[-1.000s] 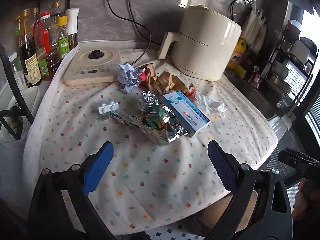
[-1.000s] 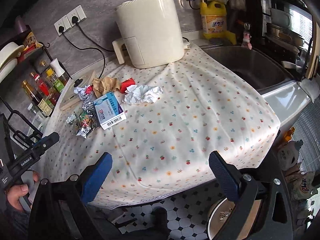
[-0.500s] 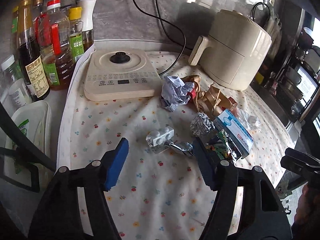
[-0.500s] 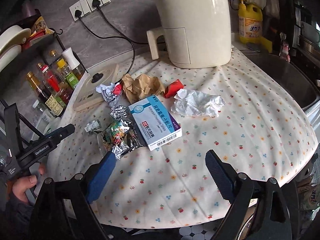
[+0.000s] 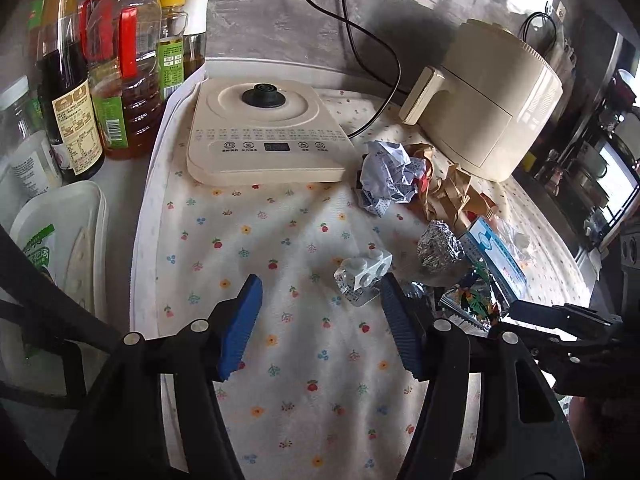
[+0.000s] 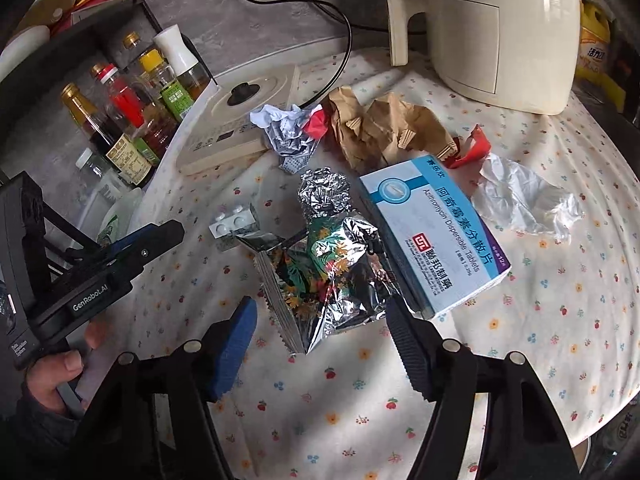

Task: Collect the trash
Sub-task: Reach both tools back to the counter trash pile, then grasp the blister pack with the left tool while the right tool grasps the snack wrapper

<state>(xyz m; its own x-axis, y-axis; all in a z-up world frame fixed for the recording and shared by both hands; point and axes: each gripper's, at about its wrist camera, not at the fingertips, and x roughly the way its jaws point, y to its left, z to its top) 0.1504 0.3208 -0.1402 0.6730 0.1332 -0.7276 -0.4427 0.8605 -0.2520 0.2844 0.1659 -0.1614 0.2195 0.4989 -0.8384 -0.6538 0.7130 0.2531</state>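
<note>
Your left gripper (image 5: 320, 326) is spread wide and holds nothing, low over the flowered cloth on the table (image 5: 280, 380). The white blister pack (image 5: 366, 270) lies just beyond its right fingertip, slightly right of the gap between the fingers. Your right gripper (image 6: 318, 340) is also spread and empty; the crumpled foil snack bag (image 6: 324, 276) sits directly ahead, its near edge reaching between the fingertips. The blue-and-white medicine box (image 6: 432, 236) lies touching the bag's right side, just beyond the right finger. Farther away lie a foil ball (image 6: 324, 192), crumpled white paper (image 6: 286, 130), brown paper (image 6: 380, 128) and a clear plastic wrapper (image 6: 524, 204), in front of the cream air fryer (image 6: 500, 28).
</note>
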